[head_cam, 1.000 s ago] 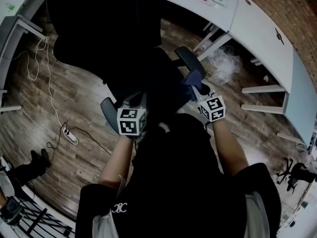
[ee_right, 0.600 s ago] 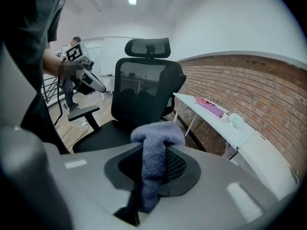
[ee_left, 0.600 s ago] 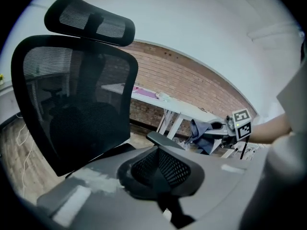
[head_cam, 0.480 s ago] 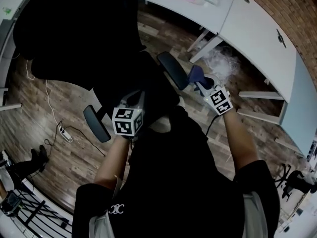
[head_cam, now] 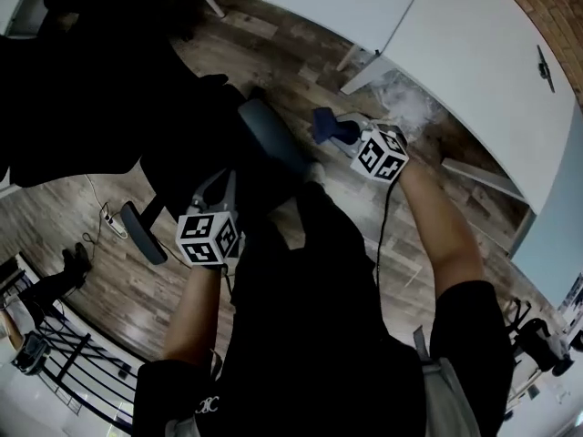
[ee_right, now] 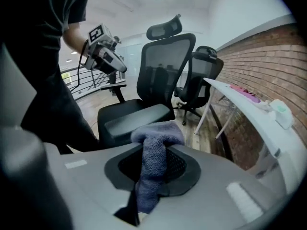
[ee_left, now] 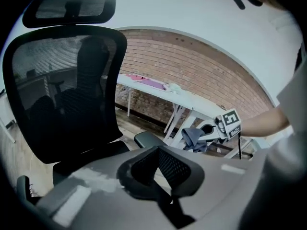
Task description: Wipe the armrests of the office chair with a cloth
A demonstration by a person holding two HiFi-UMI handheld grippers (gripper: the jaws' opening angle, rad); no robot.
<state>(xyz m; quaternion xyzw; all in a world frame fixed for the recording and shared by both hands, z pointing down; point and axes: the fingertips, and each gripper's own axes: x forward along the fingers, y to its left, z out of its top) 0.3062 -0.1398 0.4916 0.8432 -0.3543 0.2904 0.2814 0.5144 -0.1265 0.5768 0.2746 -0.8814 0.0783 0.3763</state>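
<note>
The black mesh office chair point(ee_left: 67, 95) stands in front of me, dark at the upper left of the head view. Its right armrest point(head_cam: 269, 139) is a long padded bar, and the left armrest point(head_cam: 144, 232) shows lower left. My right gripper point(head_cam: 339, 135) is shut on a blue cloth point(head_cam: 326, 126), just right of the right armrest and seemingly apart from it. In the right gripper view the cloth point(ee_right: 154, 150) hangs between the jaws with the armrest point(ee_right: 136, 121) beyond. My left gripper point(head_cam: 221, 189) is shut on nothing, held between the two armrests.
White desks point(head_cam: 474, 53) run along a brick wall to the right. A crumpled plastic bag point(head_cam: 405, 107) lies under them. A power strip with cable point(head_cam: 109, 226) lies on the wood floor at left. A second chair point(ee_right: 204, 66) stands further back. A railing point(head_cam: 82, 362) is at lower left.
The chair has slid up and left in the head view. The right gripper with the cloth went from the right armrest's near end to just right of it. The left gripper dropped lower left.
</note>
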